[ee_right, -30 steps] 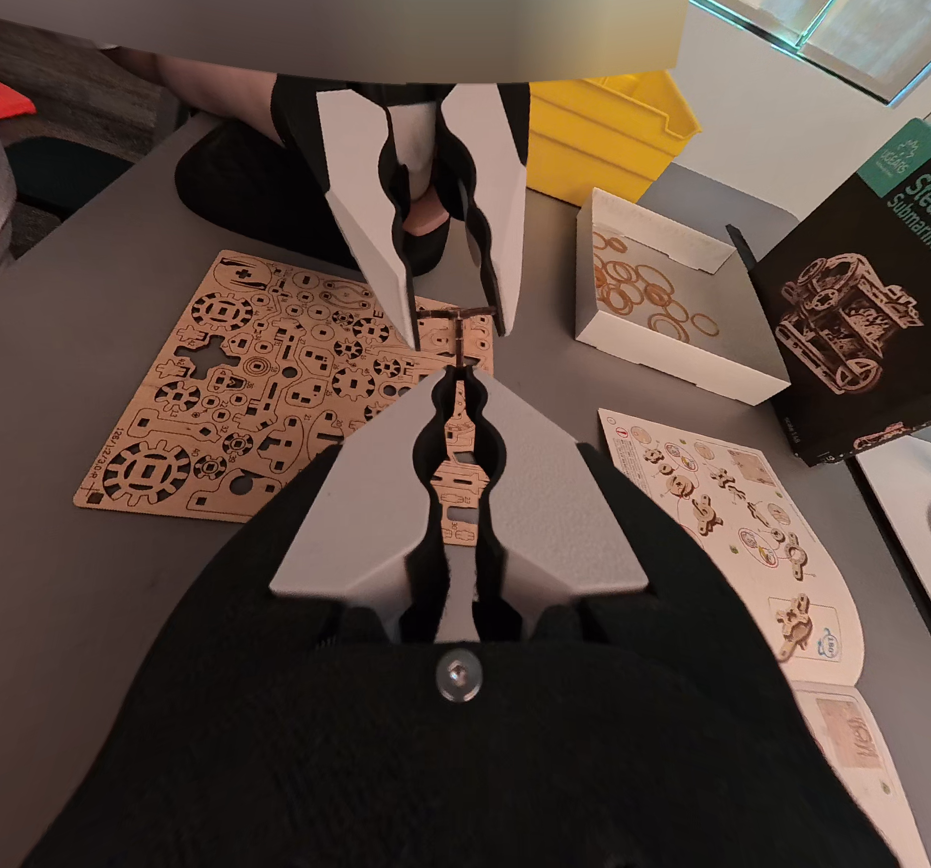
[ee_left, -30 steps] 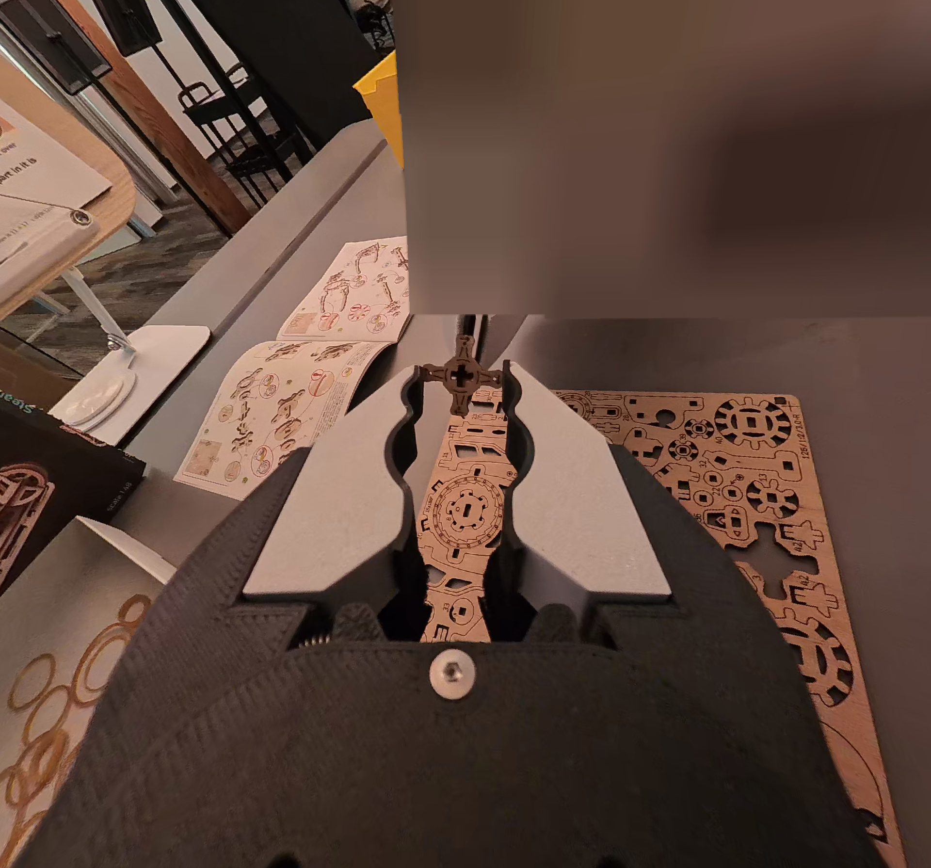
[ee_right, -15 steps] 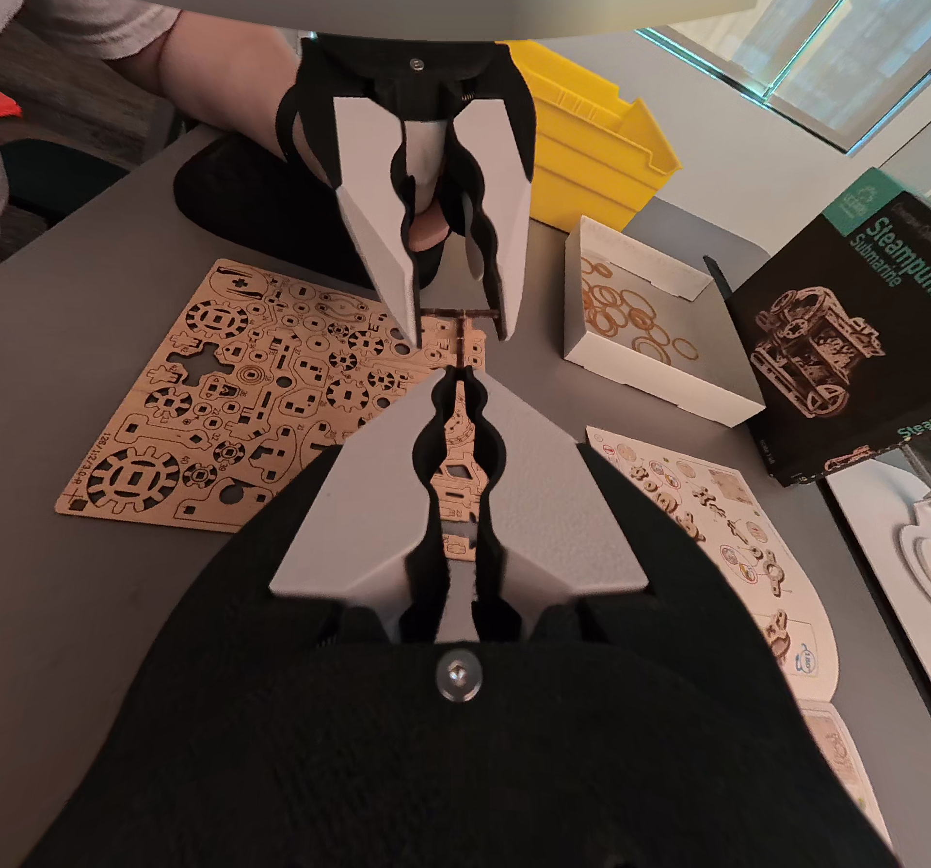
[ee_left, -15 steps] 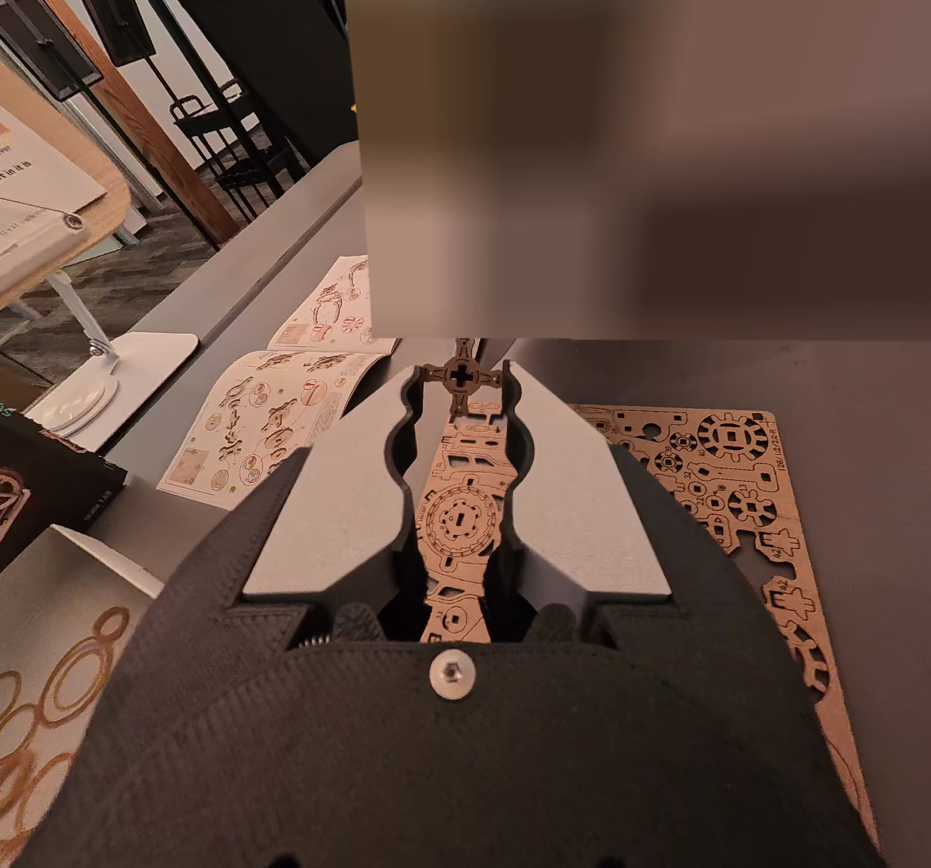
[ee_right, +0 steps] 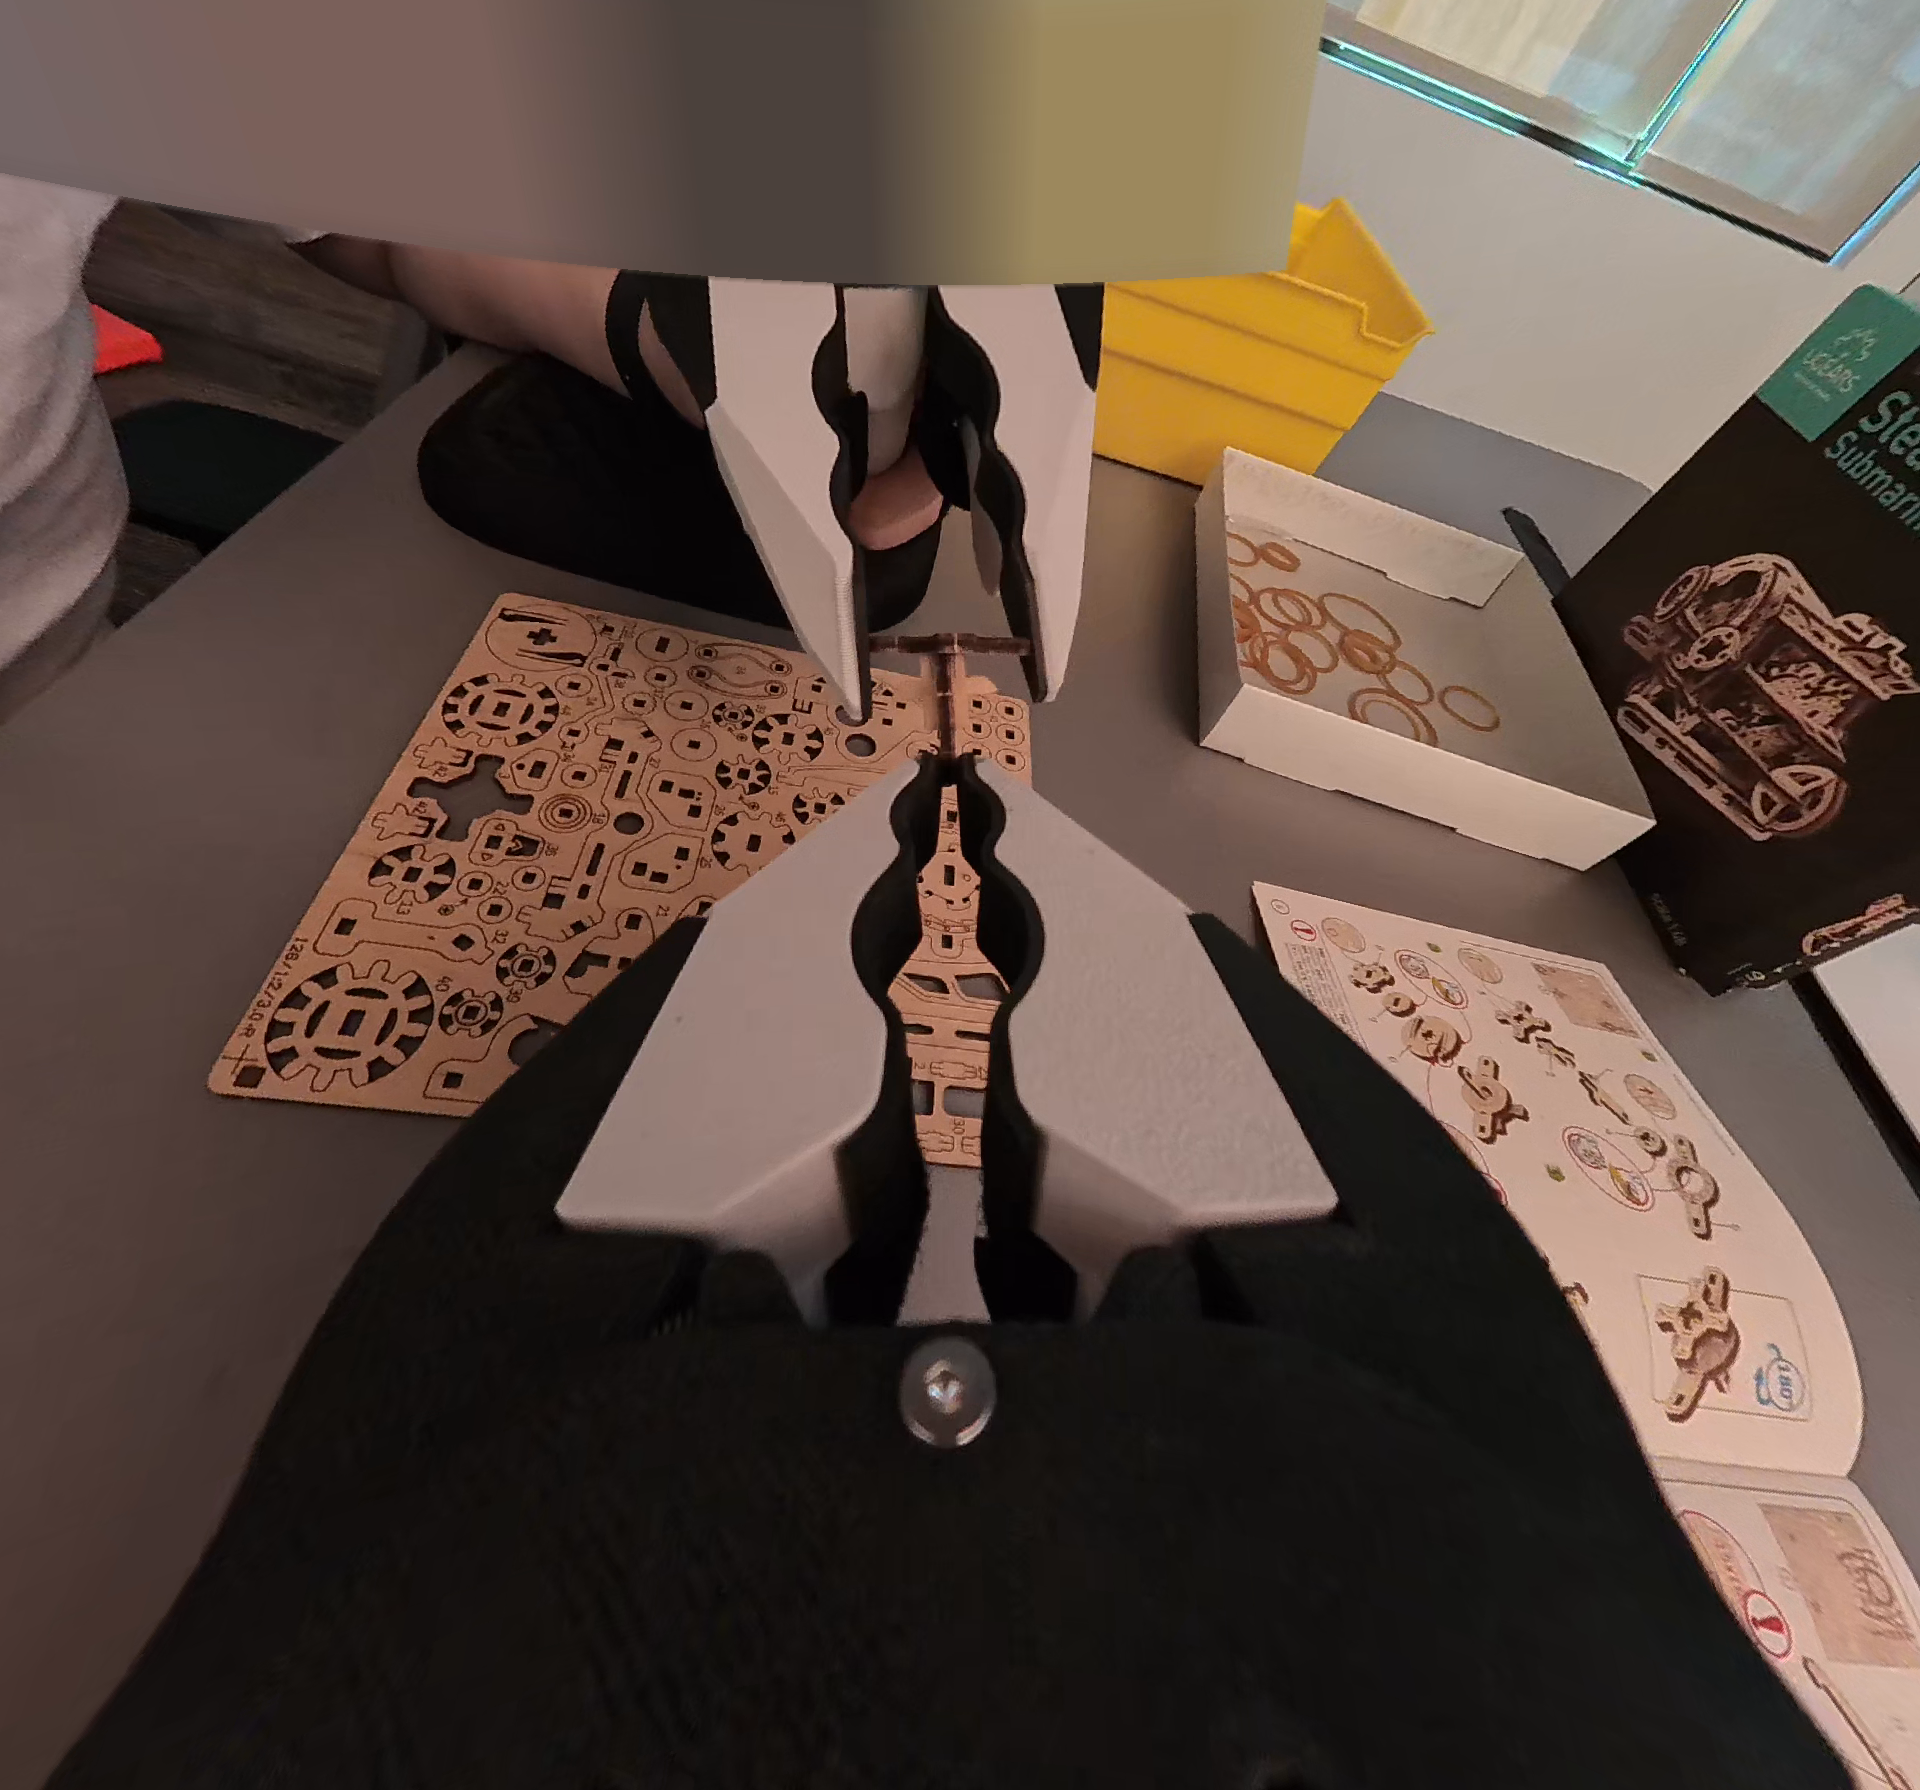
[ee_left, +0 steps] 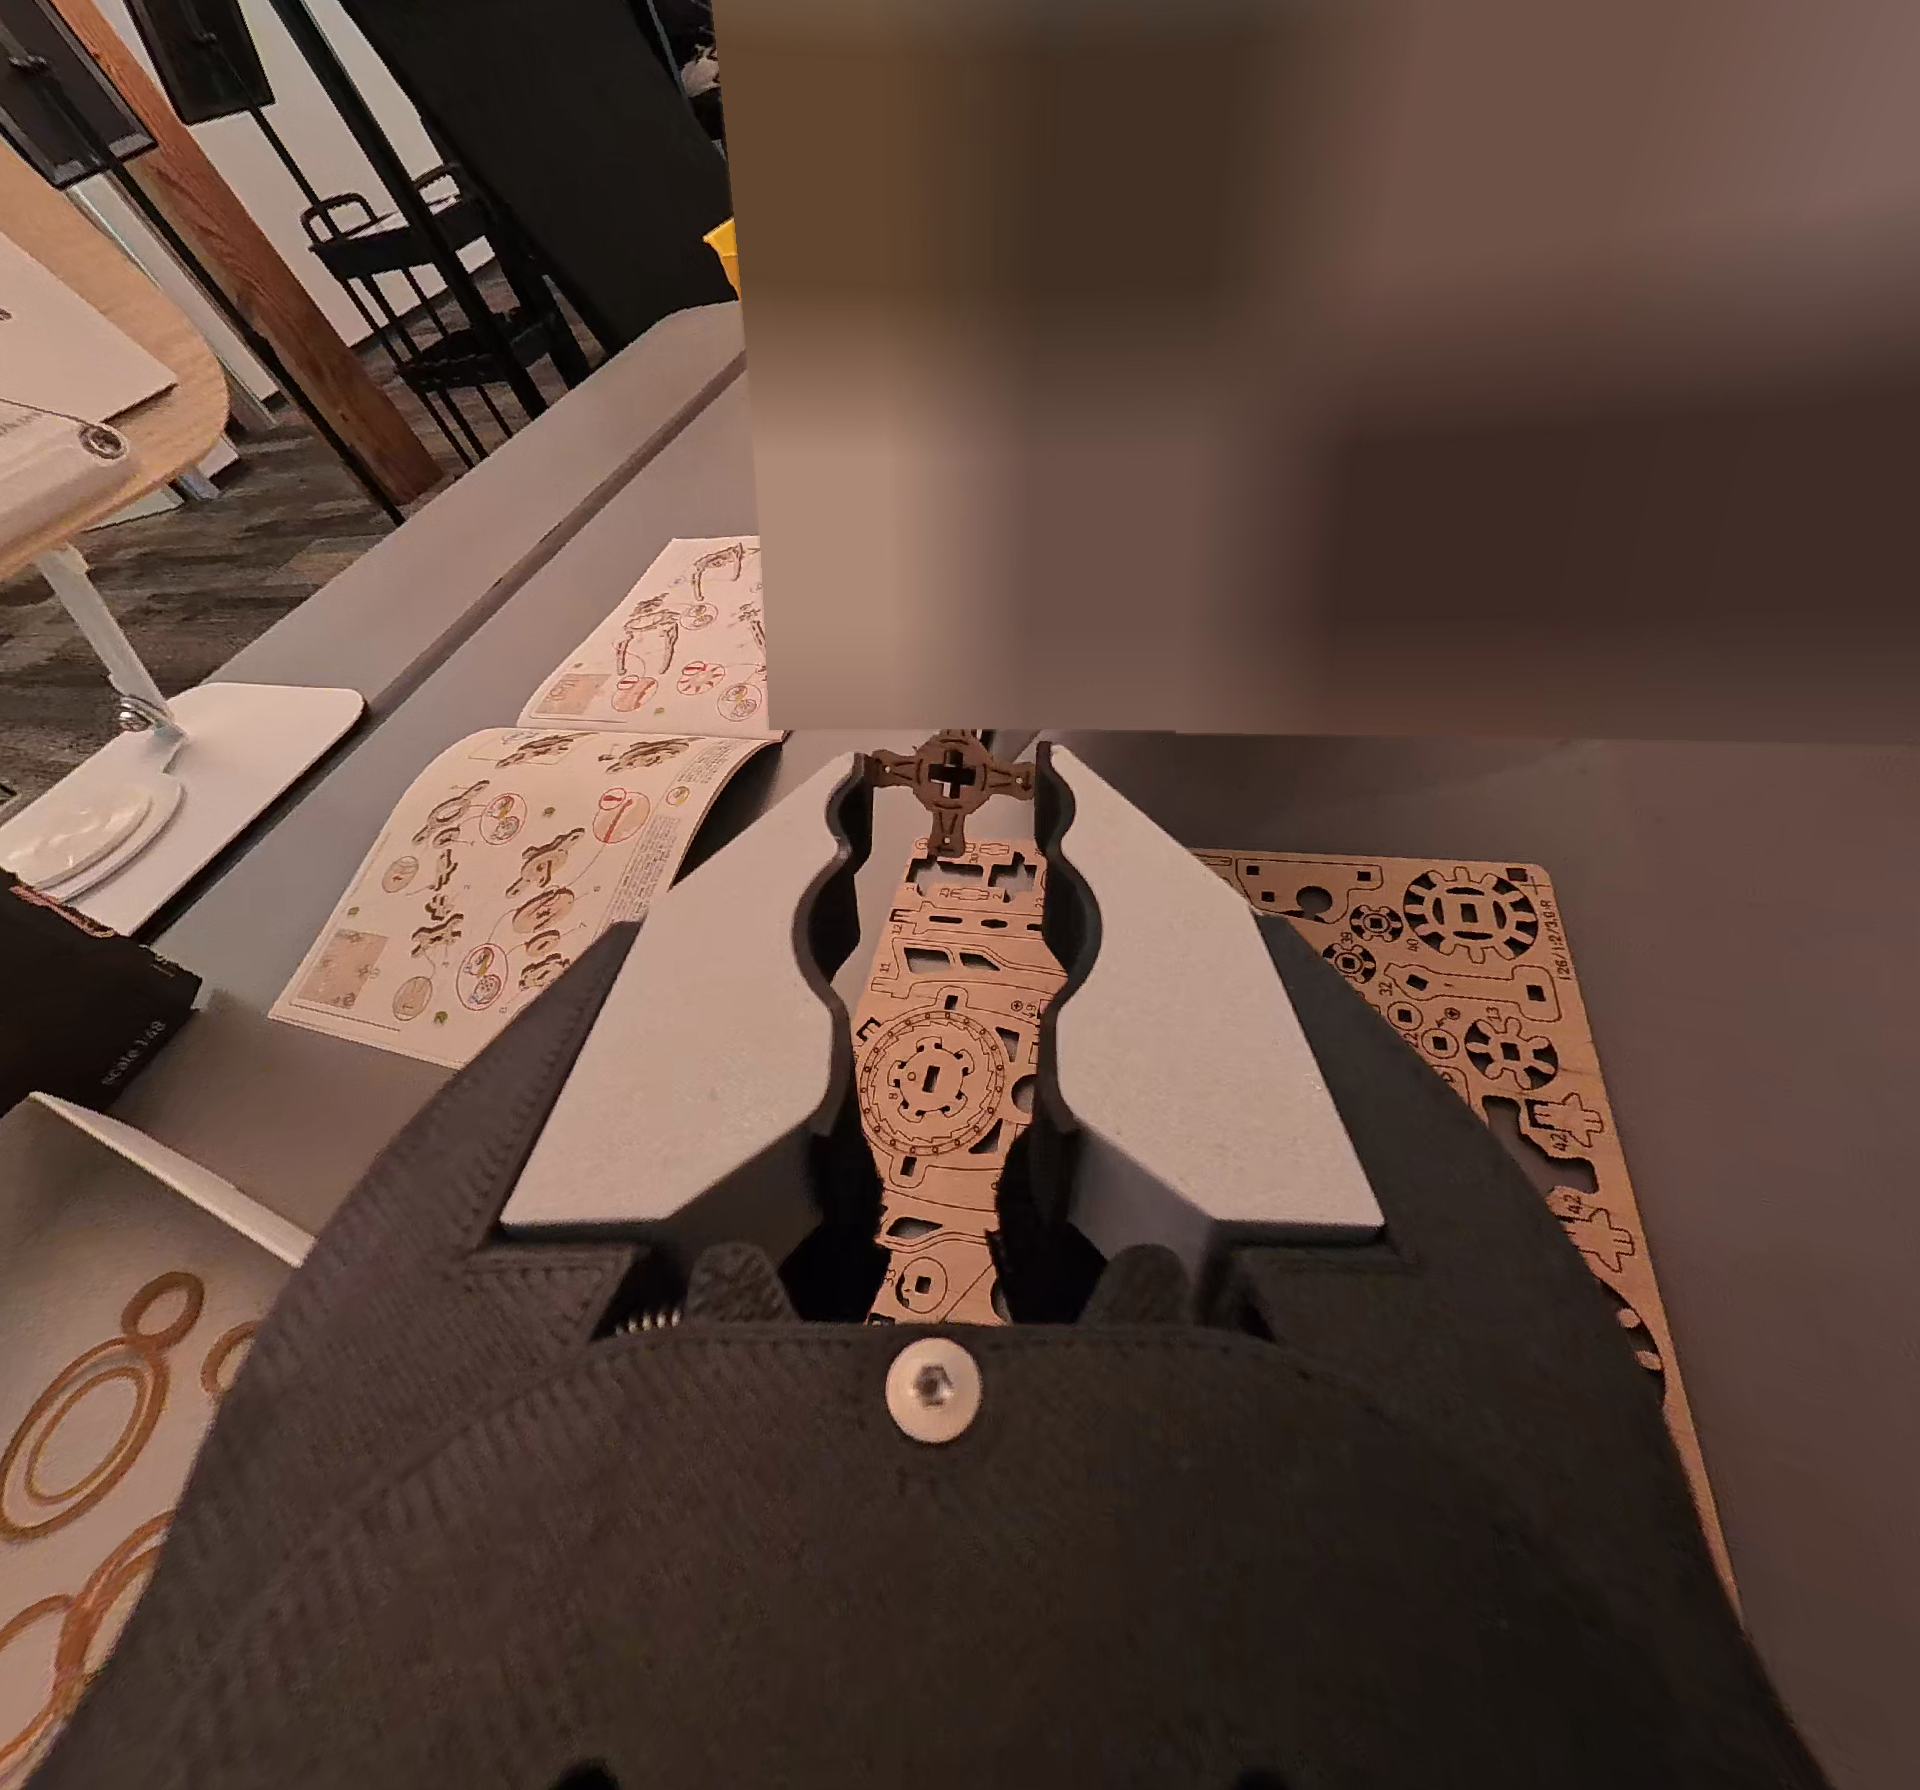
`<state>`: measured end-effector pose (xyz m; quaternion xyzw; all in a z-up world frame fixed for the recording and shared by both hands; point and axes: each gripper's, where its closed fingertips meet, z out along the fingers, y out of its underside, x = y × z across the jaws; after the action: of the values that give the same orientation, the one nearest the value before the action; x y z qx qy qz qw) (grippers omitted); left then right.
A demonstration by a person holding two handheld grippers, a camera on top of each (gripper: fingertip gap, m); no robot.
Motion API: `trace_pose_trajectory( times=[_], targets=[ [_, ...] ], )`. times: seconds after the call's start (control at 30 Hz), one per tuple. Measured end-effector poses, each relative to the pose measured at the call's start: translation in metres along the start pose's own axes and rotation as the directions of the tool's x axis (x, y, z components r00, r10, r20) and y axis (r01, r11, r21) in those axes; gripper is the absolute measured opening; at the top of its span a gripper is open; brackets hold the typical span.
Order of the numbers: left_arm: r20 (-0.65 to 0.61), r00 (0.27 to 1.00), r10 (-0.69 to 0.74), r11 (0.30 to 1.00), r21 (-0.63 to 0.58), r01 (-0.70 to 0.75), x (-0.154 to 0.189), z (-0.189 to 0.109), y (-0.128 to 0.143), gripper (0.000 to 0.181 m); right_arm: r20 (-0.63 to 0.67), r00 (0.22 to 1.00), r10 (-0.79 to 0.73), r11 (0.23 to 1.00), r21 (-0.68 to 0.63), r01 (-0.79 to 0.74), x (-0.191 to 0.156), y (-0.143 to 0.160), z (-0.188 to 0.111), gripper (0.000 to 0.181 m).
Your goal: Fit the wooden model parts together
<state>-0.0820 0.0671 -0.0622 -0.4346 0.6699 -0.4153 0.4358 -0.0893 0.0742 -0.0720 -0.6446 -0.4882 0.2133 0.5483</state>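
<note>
My left gripper (ee_left: pixel 951 766) is shut on a small dark cross-shaped wooden part (ee_left: pixel 948 786), held by its side arms at the fingertips. In the right wrist view the left gripper (ee_right: pixel 948 680) points down from above, with the cross part (ee_right: pixel 992 644) edge-on between its tips. My right gripper (ee_right: pixel 943 766) is shut on a thin dark wooden piece (ee_right: pixel 948 706) that runs up to the middle of the cross part and forms a T with it. Both hang just above a laser-cut wooden parts sheet (ee_right: pixel 499 867) on the grey table. A blurred patch hides the right gripper in the left wrist view.
An open instruction booklet (ee_right: pixel 1507 1117) lies right of the sheet (ee_left: pixel 1455 1013). A white box of wooden rings (ee_right: pixel 1403 691), a black kit box (ee_right: pixel 1766 680) and a yellow bin (ee_right: pixel 1247 358) stand behind. A person's arm (ee_right: pixel 488 296) rests at the far edge. Left and right tips are no more than a few centimetres apart.
Both grippers stay shut and tip to tip on their parts. The pair has shifted slightly over the sheet and the views have tilted a little.
</note>
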Motion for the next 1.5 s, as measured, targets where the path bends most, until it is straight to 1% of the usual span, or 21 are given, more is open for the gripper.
trace_pose_trajectory(
  times=[0.37, 0.67, 0.97, 1.07, 1.17, 1.23, 1.37, 1.5],
  targets=[
    [-0.011, 1.000, -0.010, 1.000, 0.015, 0.011, 0.0010, -0.0010, -0.0029, 0.029, -0.004, 1.000, -0.005, 1.000, 0.007, 0.005, -0.0005, -0.0028, -0.0005, 0.002],
    [-0.027, 0.999, -0.026, 0.999, 0.027, 0.026, 0.0012, -0.0021, -0.0043, 0.029, 0.005, 0.999, 0.032, 0.999, 0.014, -0.032, -0.0006, -0.0049, -0.0002, 0.002],
    [-0.034, 0.998, -0.044, 0.999, 0.020, 0.045, -0.0001, -0.0020, -0.0026, 0.029, 0.004, 0.997, 0.073, 0.997, -0.009, -0.073, 0.0004, -0.0039, 0.0006, 0.002],
    [-0.021, 0.999, -0.049, 0.999, 0.013, 0.050, -0.0025, -0.0018, -0.0016, 0.029, -0.015, 0.999, 0.050, 0.999, -0.018, -0.051, 0.0016, -0.0036, 0.0008, 0.002],
    [-0.006, 0.999, -0.044, 0.999, -0.008, 0.044, -0.0036, -0.0001, 0.0018, 0.029, -0.057, 0.998, -0.033, 0.998, -0.054, 0.030, 0.0033, -0.0003, 0.0009, 0.001],
    [-0.005, 0.999, -0.047, 0.999, -0.014, 0.047, -0.0037, 0.0005, 0.0031, 0.029, -0.070, 0.996, -0.057, 0.996, -0.075, 0.052, 0.0034, 0.0013, 0.0021, 0.002],
    [-0.007, 0.998, -0.063, 0.998, -0.012, 0.063, -0.0050, -0.0001, 0.0030, 0.029, -0.039, 0.997, 0.072, 0.995, -0.070, -0.074, 0.0027, 0.0019, 0.0042, 0.001],
    [-0.029, 0.999, -0.037, 0.999, -0.011, 0.037, -0.0015, -0.0006, 0.0028, 0.029, 0.018, 0.987, 0.161, 0.985, -0.061, -0.159, -0.0013, 0.0022, 0.0041, 0.002]
  ],
)
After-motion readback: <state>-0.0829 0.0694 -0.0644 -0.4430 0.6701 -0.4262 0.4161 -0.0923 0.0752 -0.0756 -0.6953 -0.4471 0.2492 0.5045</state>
